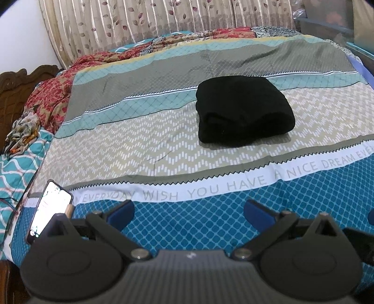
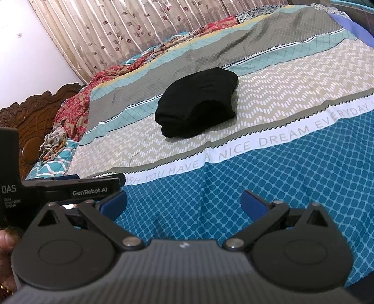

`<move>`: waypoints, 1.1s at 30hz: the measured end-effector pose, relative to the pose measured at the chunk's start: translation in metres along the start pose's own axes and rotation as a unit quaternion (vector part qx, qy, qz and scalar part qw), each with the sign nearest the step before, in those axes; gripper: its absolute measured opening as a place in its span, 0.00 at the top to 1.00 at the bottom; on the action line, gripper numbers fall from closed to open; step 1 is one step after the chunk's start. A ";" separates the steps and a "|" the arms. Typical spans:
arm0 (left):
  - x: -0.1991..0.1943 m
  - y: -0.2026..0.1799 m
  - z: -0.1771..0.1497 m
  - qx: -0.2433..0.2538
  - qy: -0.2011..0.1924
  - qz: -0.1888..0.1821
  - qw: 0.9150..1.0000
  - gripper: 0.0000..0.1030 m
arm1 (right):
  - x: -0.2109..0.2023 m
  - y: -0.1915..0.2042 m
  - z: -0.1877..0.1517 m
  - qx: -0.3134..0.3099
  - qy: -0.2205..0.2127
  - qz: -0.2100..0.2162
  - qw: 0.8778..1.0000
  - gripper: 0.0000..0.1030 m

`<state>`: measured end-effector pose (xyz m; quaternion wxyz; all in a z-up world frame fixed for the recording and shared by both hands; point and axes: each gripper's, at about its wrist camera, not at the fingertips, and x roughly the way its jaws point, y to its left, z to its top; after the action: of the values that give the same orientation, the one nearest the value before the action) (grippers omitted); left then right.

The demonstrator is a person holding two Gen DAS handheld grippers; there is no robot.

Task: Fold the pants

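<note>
Black pants (image 1: 244,108) lie folded into a thick compact bundle on the patterned bedsheet (image 1: 140,149), far ahead of both grippers. In the right wrist view the same pants (image 2: 198,103) rest on the zigzag band of the sheet. My left gripper (image 1: 189,210) hovers open over the blue part of the sheet near the bed's front edge, with nothing between its blue pads. My right gripper (image 2: 183,202) is also open and holds nothing, well short of the pants. The left gripper's body (image 2: 77,188) shows at the left of the right wrist view.
A lit phone (image 1: 50,209) lies on the sheet at the front left. Crumpled red floral bedding (image 1: 53,93) and a scarf (image 1: 23,131) pile along the left by the carved wooden headboard (image 1: 16,86). Curtains (image 1: 163,18) hang behind the bed.
</note>
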<state>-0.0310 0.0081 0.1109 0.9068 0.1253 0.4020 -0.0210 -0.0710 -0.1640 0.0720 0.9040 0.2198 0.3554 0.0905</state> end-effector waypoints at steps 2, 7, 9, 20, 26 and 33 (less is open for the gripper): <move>0.001 0.001 -0.001 0.001 0.003 0.000 1.000 0.00 | 0.001 -0.001 0.000 0.002 0.002 -0.001 1.000 0.00; 0.004 -0.001 -0.004 0.006 0.014 -0.008 1.000 0.00 | 0.000 -0.003 0.000 0.006 0.002 -0.006 1.000 0.00; 0.004 -0.003 -0.005 0.009 0.016 -0.010 1.000 0.00 | 0.000 -0.003 0.000 0.007 0.001 -0.006 1.000 0.00; -0.001 -0.005 -0.004 0.004 0.029 -0.024 0.999 0.00 | -0.001 -0.004 0.001 0.008 0.000 -0.007 1.000 0.00; 0.001 -0.006 -0.005 0.004 0.045 -0.015 0.999 0.00 | -0.001 -0.005 0.001 0.009 0.001 -0.007 1.000 0.00; 0.003 -0.007 -0.005 0.002 0.056 -0.020 0.998 0.00 | -0.001 -0.005 0.001 0.008 0.001 -0.006 1.000 0.00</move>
<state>-0.0335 0.0032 0.1040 0.8820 0.1202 0.4546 -0.0329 -0.0709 -0.1687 0.0709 0.9023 0.2248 0.3585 0.0826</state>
